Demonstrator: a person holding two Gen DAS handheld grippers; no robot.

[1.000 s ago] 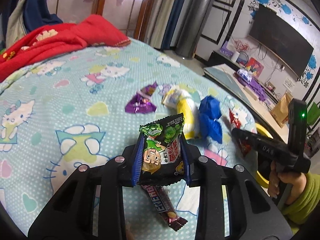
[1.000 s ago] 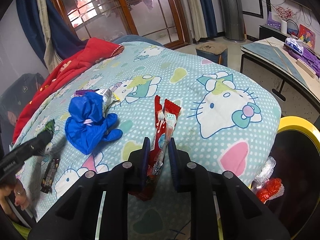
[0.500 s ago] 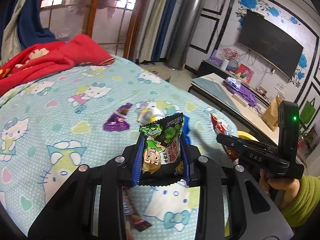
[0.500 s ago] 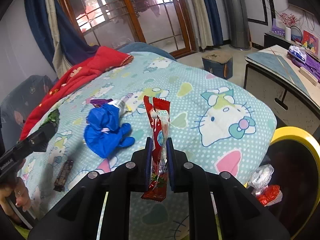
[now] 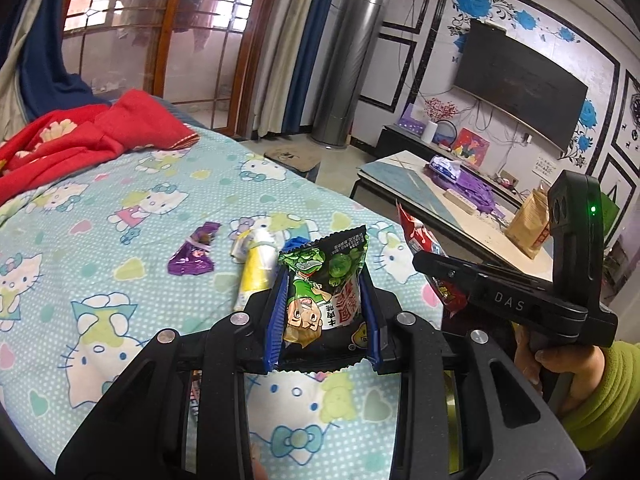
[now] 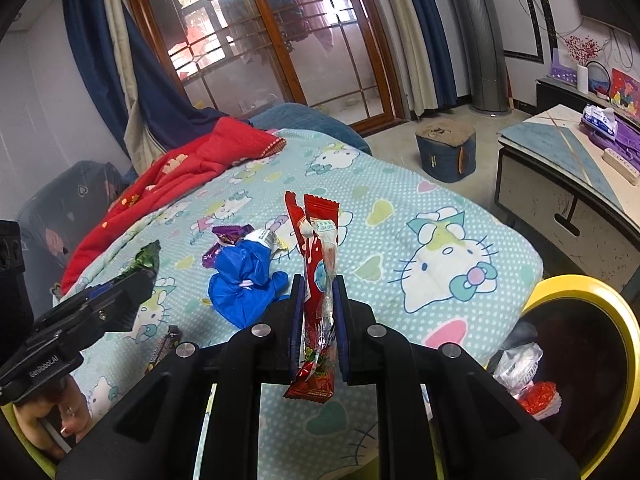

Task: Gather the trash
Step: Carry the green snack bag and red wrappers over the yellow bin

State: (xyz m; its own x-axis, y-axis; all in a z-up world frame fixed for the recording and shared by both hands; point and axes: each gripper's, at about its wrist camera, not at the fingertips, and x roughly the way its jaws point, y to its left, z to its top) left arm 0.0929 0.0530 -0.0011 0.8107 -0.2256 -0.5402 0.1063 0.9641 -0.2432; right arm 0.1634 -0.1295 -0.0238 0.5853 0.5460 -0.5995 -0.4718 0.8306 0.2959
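My left gripper (image 5: 324,312) is shut on a green snack packet (image 5: 326,284), held above the Hello Kitty bedspread (image 5: 120,240). My right gripper (image 6: 318,312) is shut on a red wrapper (image 6: 318,248), raised over the bed near its edge. The right gripper also shows in the left wrist view (image 5: 424,262), with the red wrapper (image 5: 420,236). On the bed lie a purple wrapper (image 5: 192,254), a yellow and white packet (image 5: 254,268), a blue bag (image 6: 244,280) and a dark bar wrapper (image 6: 164,346). A yellow-rimmed bin (image 6: 624,320) with trash inside stands at the lower right.
A red blanket (image 5: 80,136) lies at the bed's far side. A low table (image 5: 460,208) with a brown paper bag (image 5: 528,224) stands to the right. A round stool (image 6: 446,152) sits on the floor beyond the bed.
Both grippers have lifted higher off the bed and drawn back with their wrappers held. The bed items look farther away.
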